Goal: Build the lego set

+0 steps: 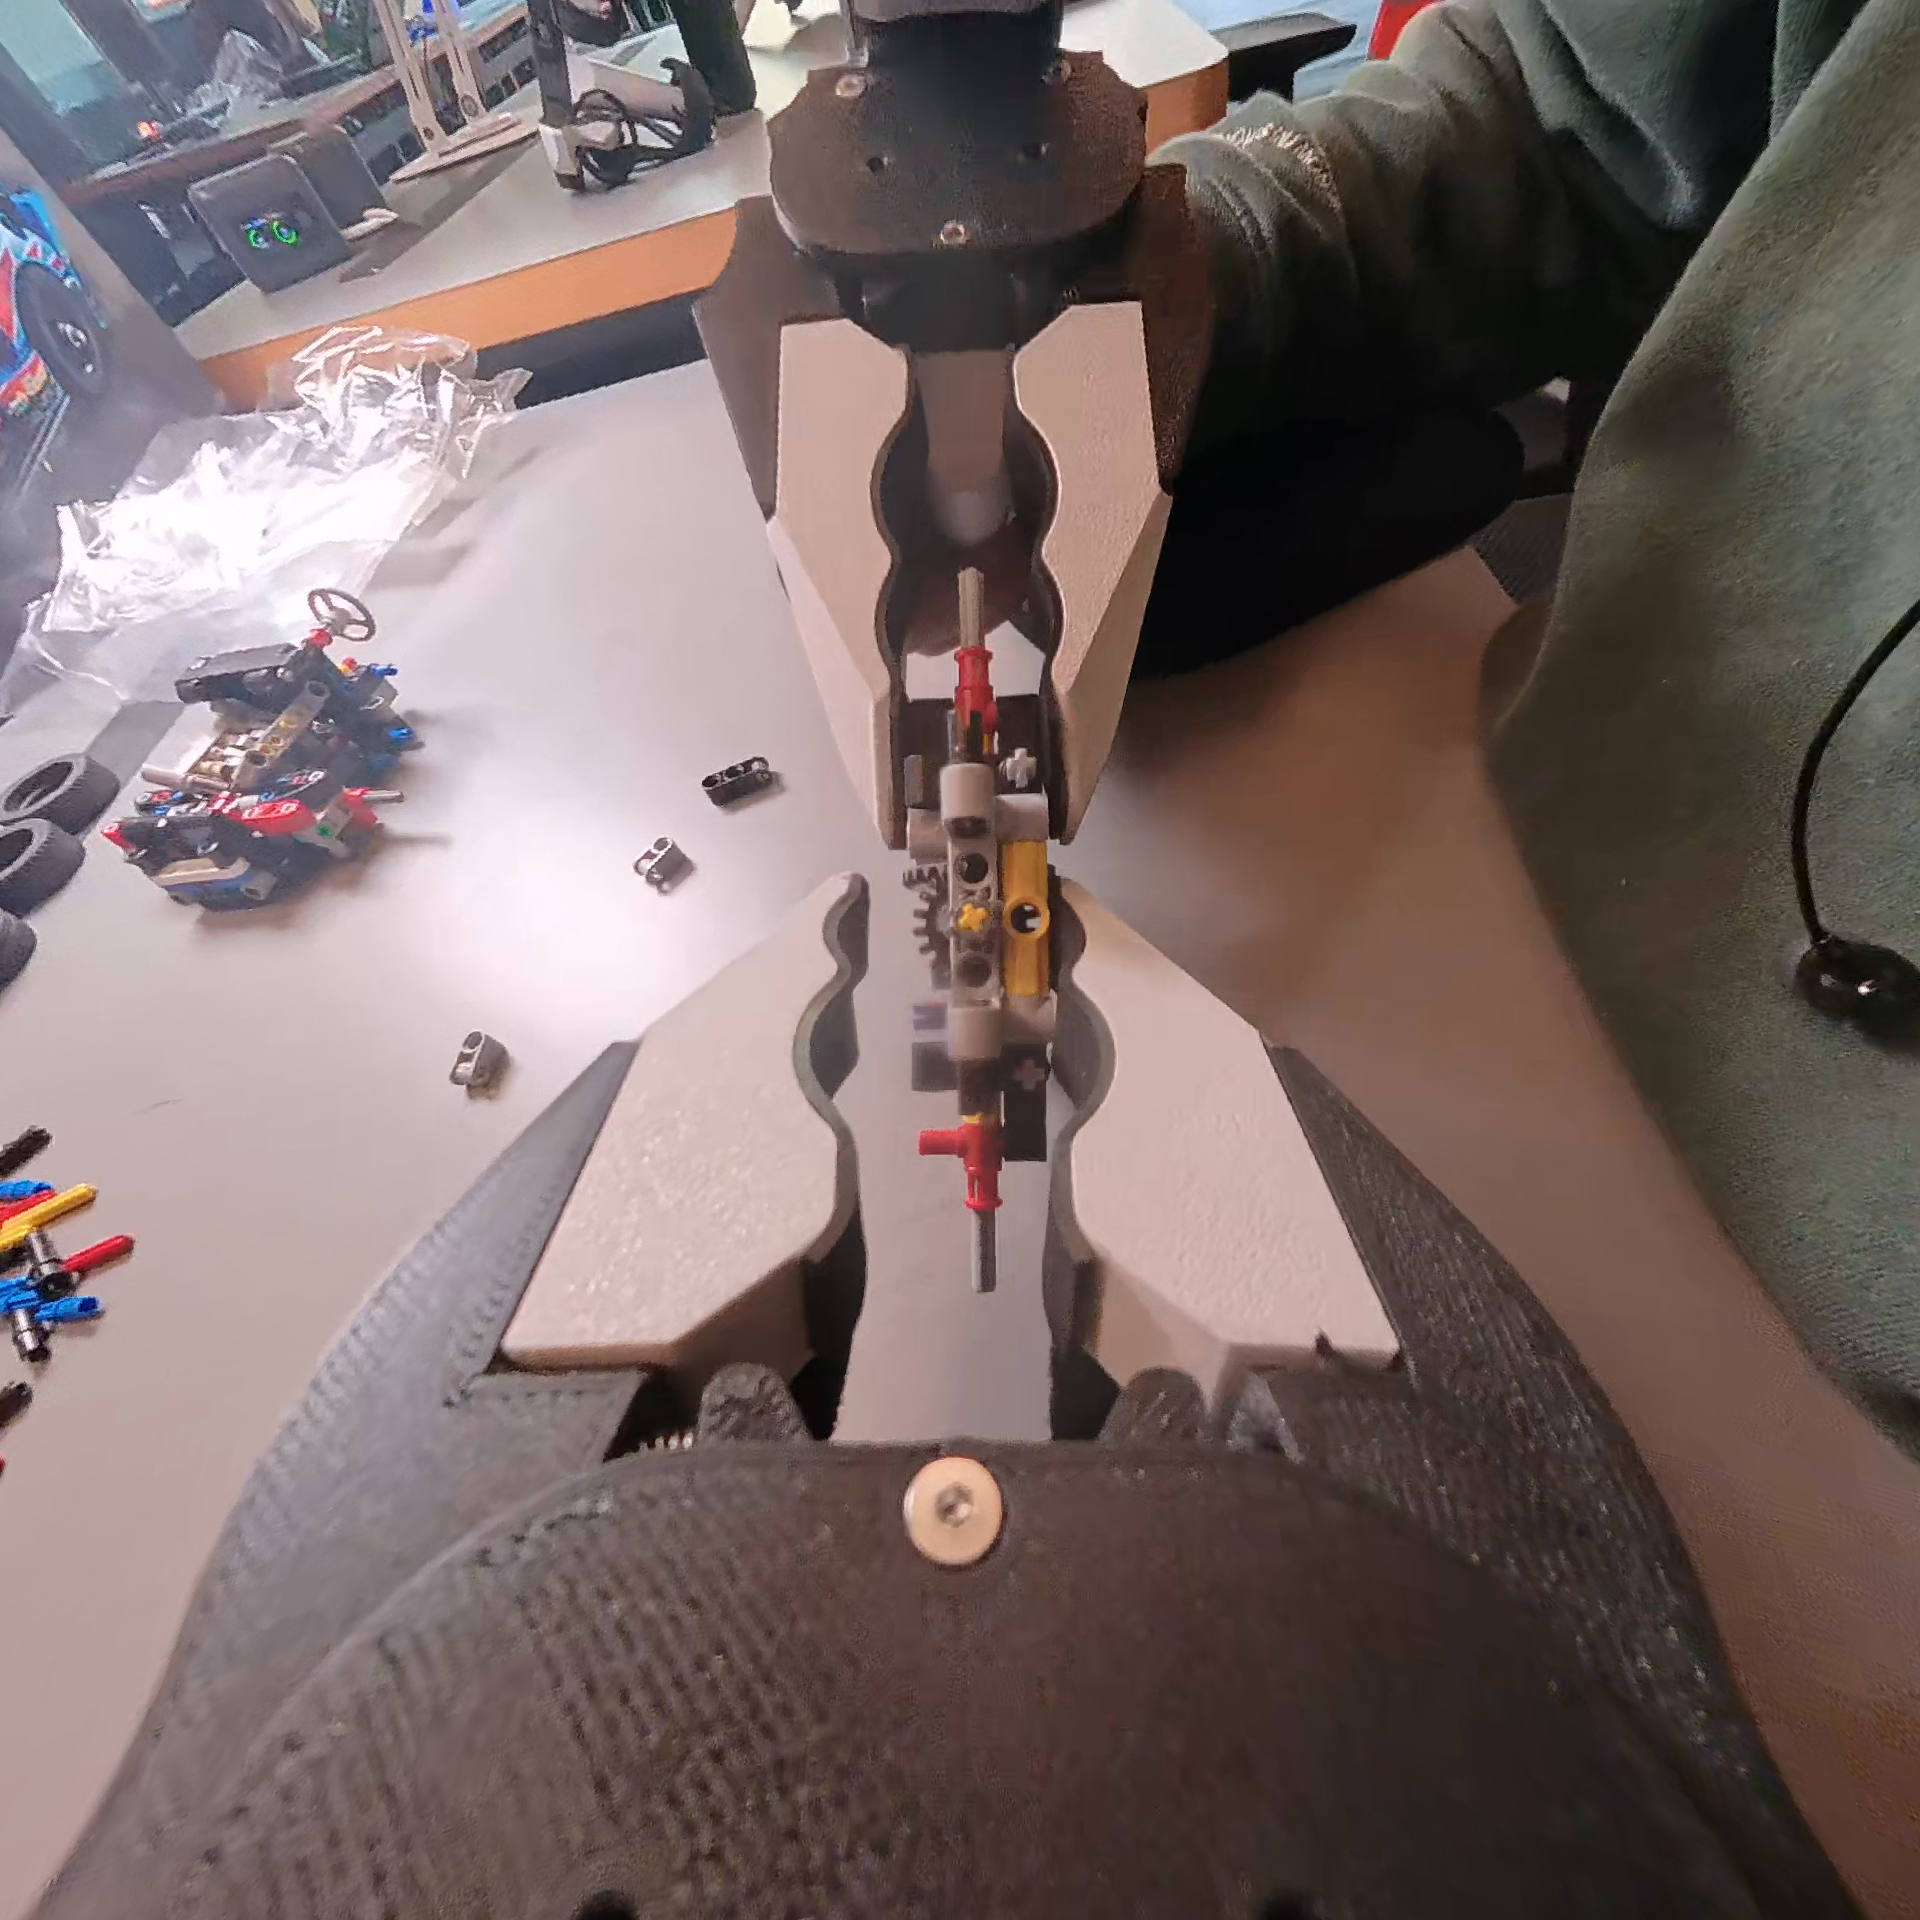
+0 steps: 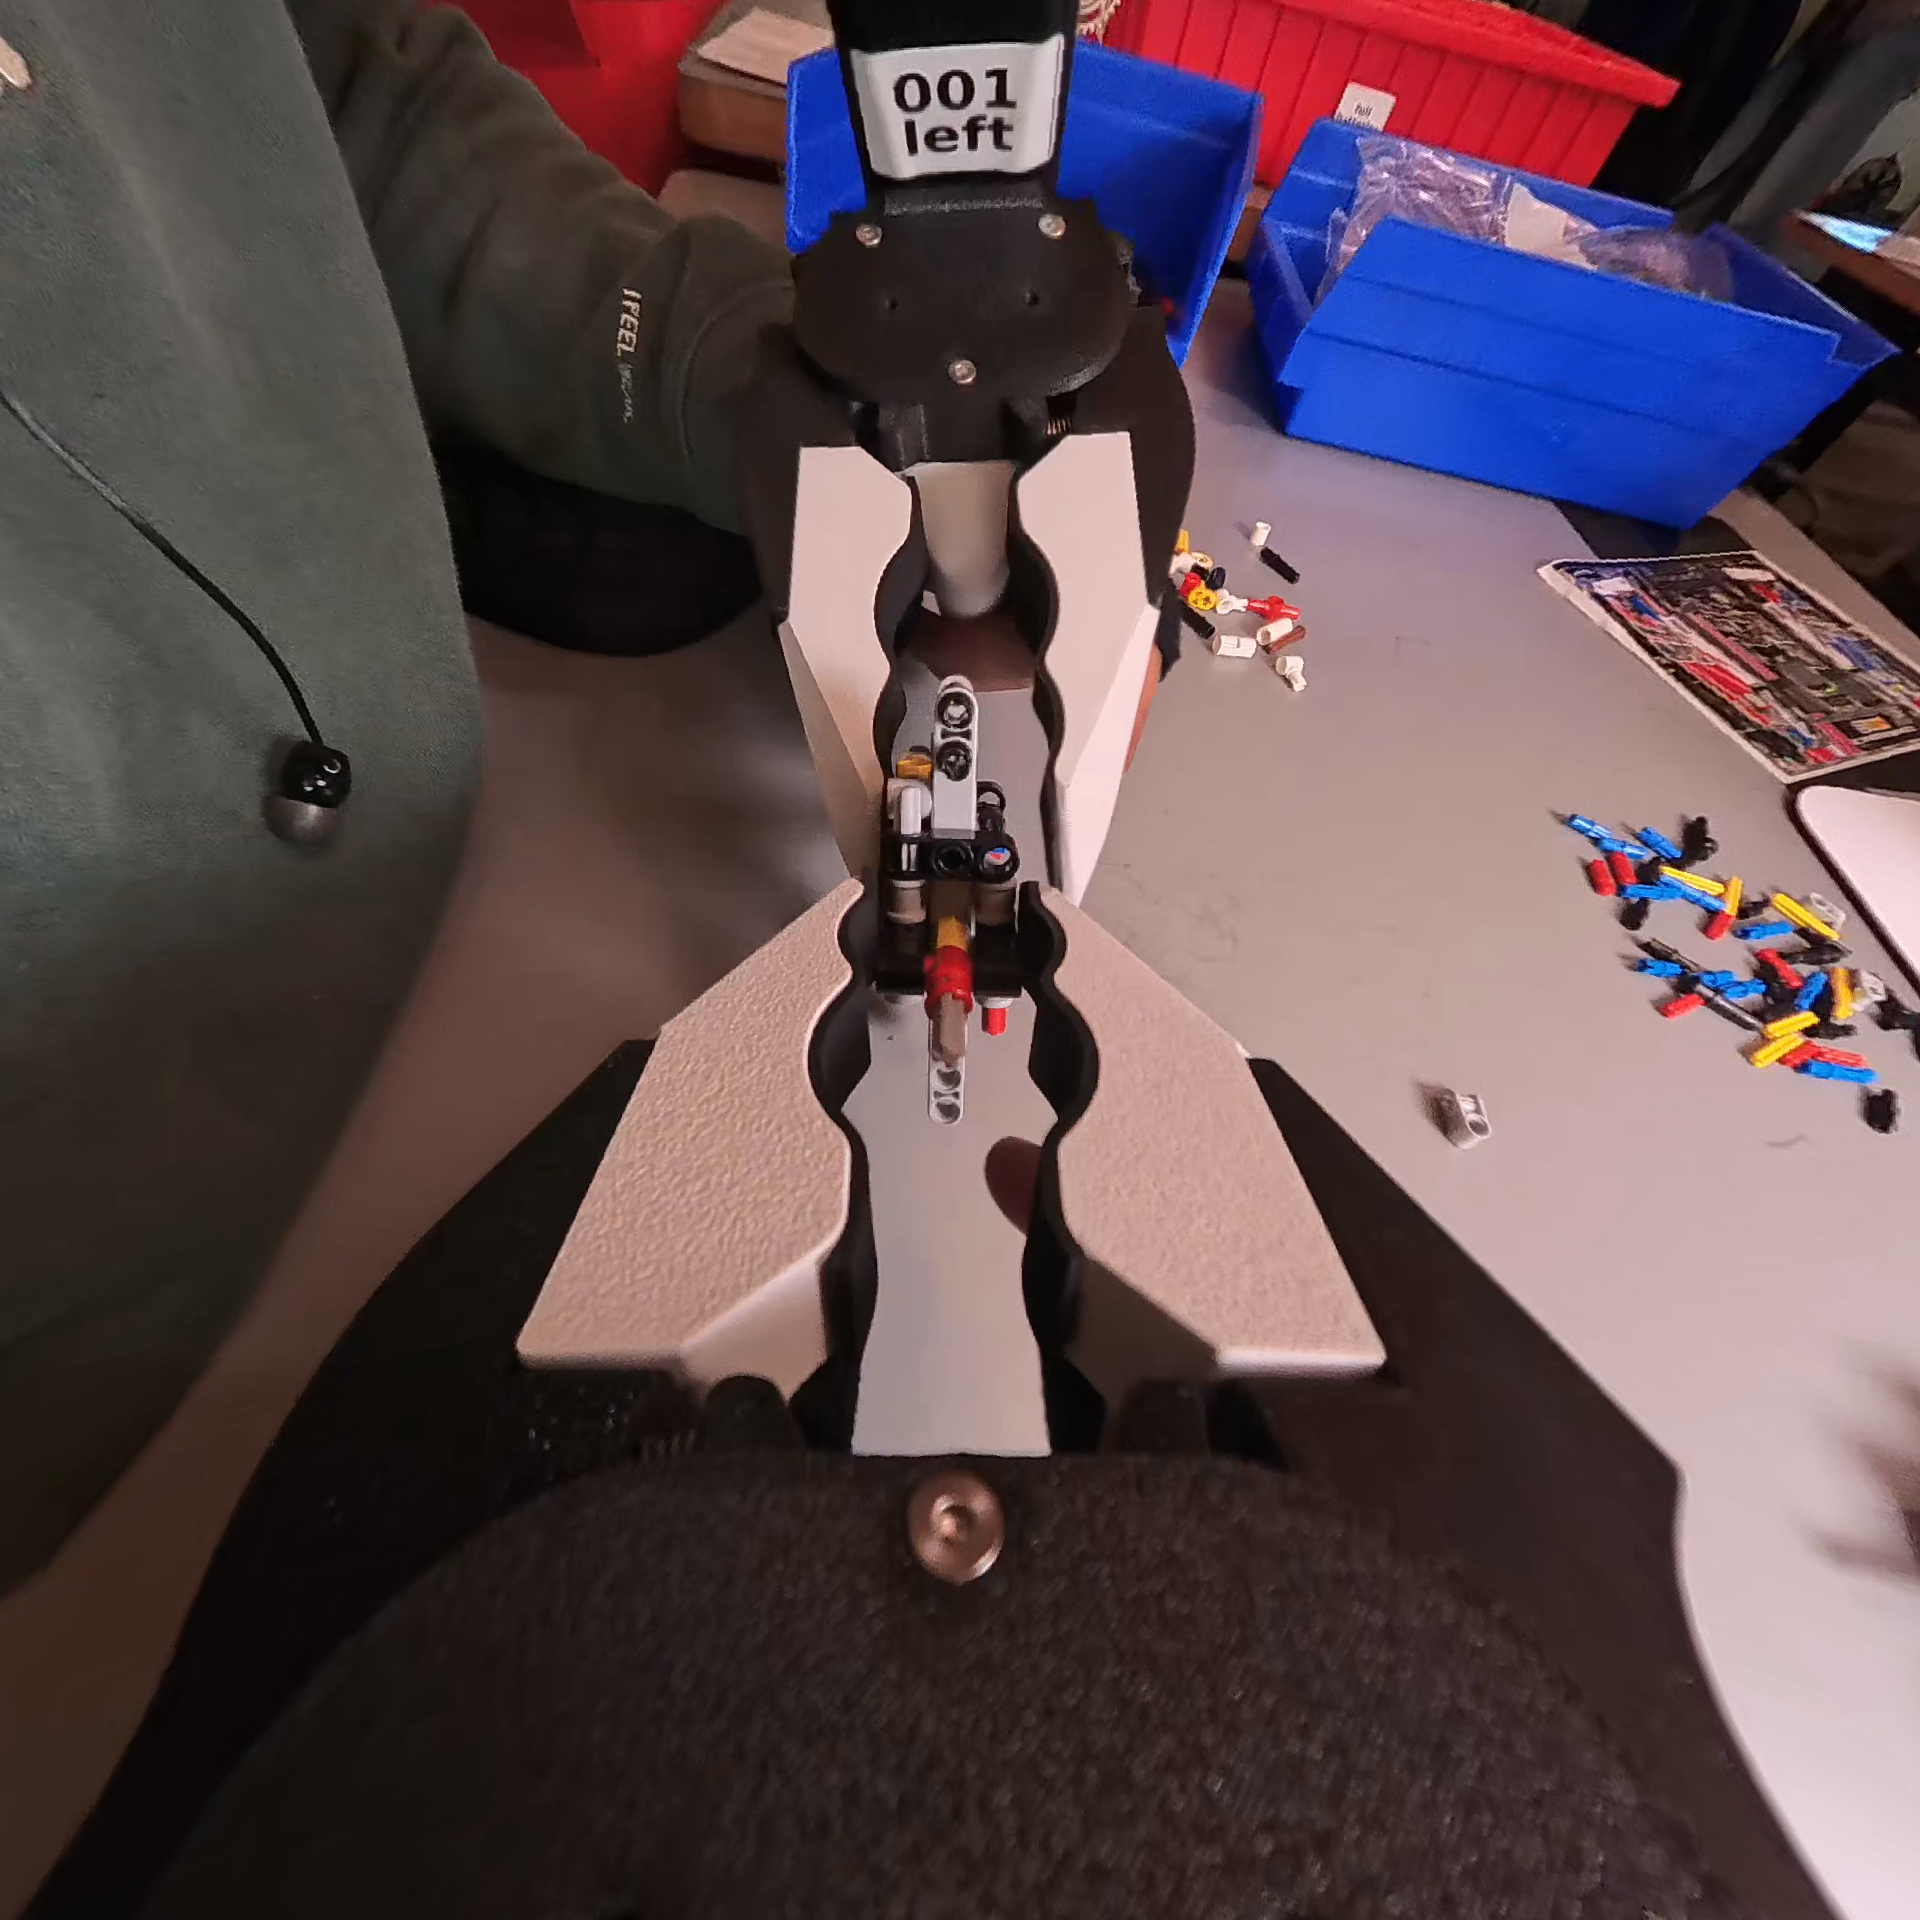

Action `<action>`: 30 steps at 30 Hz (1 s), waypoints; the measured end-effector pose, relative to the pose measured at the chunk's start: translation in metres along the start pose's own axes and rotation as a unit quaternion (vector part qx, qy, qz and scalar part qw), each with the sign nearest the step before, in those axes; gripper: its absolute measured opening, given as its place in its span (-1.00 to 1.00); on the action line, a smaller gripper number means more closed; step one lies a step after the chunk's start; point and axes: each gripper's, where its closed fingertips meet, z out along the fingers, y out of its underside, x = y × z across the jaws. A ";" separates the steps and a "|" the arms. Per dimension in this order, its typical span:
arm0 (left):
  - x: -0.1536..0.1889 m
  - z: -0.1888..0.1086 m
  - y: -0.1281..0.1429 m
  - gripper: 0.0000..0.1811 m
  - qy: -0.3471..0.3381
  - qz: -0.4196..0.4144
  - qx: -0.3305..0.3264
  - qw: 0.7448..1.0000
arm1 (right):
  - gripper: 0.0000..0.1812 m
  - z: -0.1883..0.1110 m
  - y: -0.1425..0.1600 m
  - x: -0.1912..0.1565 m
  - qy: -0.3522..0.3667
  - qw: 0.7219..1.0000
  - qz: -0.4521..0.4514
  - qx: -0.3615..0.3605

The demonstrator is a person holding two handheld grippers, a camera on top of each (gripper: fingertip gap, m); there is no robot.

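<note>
A small lego sub-assembly (image 1: 982, 935) of grey, yellow and black beams, with a dark gear, red connectors and a grey axle, hangs above the grey table (image 1: 644, 623). My left gripper (image 1: 961, 899) is closed around its near half. My right gripper (image 1: 982, 831) reaches in from the far side, tip to tip with the left, and is shut on its other end. In the right wrist view the right gripper (image 2: 948, 899) clamps the assembly (image 2: 951, 852), and the left gripper (image 2: 966, 883) faces it from above.
On the left are a partly built car chassis (image 1: 260, 769), black tyres (image 1: 42, 821), a clear plastic bag (image 1: 260, 488) and loose connectors (image 1: 662, 862). On the right are coloured pins (image 2: 1756, 987), small parts (image 2: 1242, 613), an instruction booklet (image 2: 1745, 665) and blue bins (image 2: 1538, 343). A person's green sleeve (image 1: 1455, 260) is close. Left and right tips are no more than a few centimetres apart.
</note>
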 end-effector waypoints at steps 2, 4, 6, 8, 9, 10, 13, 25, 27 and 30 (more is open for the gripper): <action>0.000 -0.001 -0.002 -0.70 0.005 -0.013 0.008 1.000 | -0.72 -0.001 -0.003 0.002 0.009 1.000 -0.003 -0.006; 0.002 -0.001 -0.004 -0.76 0.016 -0.023 0.018 0.999 | -0.72 -0.003 -0.006 0.003 0.015 1.000 -0.013 -0.008; 0.000 -0.002 -0.007 -0.76 0.012 -0.028 0.034 0.999 | -0.72 -0.006 -0.016 0.004 0.026 0.999 -0.017 0.014; -0.003 -0.008 -0.021 -0.77 0.014 -0.035 0.083 0.996 | -0.72 -0.011 -0.029 0.007 0.038 0.998 -0.014 0.053; -0.005 -0.013 -0.028 -0.77 0.016 -0.045 0.109 0.993 | -0.69 -0.015 -0.035 0.008 0.040 0.996 -0.009 0.075; -0.008 -0.018 -0.033 -0.77 0.017 -0.057 0.133 0.989 | -0.63 -0.020 -0.040 0.010 0.038 0.994 0.004 0.098; -0.014 -0.031 -0.046 -0.77 0.023 -0.091 0.195 0.976 | -0.58 -0.033 -0.053 0.017 0.040 0.988 0.036 0.148; -0.010 -0.032 -0.065 -0.78 0.052 -0.123 0.265 0.955 | -0.72 -0.026 -0.070 0.011 0.061 0.985 0.030 0.159; -0.011 -0.032 -0.063 -0.69 0.059 -0.134 0.255 0.956 | -0.73 -0.026 -0.067 0.011 0.062 0.988 0.023 0.141; -0.012 -0.038 -0.065 -0.64 0.074 -0.147 0.254 0.953 | -0.73 -0.026 -0.061 0.010 0.071 0.990 0.004 0.121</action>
